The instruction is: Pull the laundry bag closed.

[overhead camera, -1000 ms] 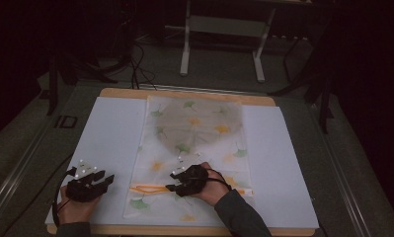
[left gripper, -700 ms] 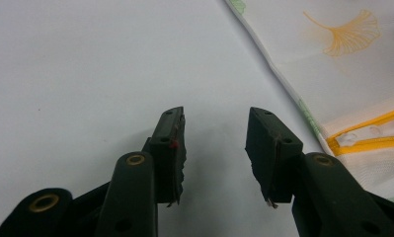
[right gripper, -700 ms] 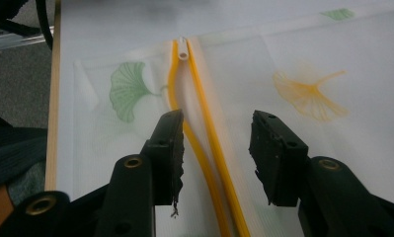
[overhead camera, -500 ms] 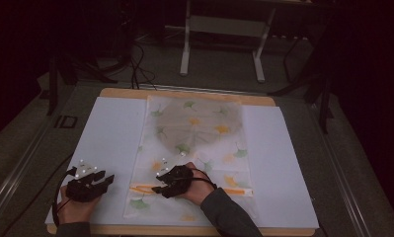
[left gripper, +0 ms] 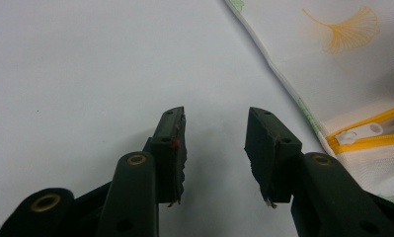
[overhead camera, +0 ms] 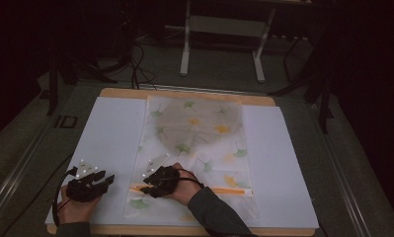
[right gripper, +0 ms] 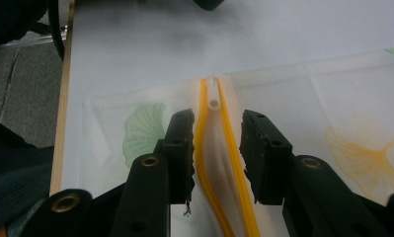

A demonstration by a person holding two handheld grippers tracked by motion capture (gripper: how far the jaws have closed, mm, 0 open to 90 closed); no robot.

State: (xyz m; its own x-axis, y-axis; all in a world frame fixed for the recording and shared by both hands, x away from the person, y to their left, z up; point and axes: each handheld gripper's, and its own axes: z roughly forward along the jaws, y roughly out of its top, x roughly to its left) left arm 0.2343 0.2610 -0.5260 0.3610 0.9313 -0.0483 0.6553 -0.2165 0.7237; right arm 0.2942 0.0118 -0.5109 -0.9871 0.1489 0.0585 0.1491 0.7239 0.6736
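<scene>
Near the table's front edge, your right gripper (right gripper: pixel 216 148), jaws just narrowing, straddles the zipper (right gripper: pixel 204 148) ungripped; close on its pull tab (right gripper: pixel 214 94) next. Your left gripper (left gripper: pixel 216 148) rests open, empty.

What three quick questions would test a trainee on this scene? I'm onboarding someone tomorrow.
1. True or false: the left gripper holds the bag.
2. What lies between the right gripper's jaws? A) the zipper B) a cable C) a pen
3. What colour is the zipper?

Key: 1. False; its jaws stand open over the white sheet beside the bag. 2. A; the jaws have just been closing either side of it, not yet pressing. 3. Orange, with a white pull.
</scene>
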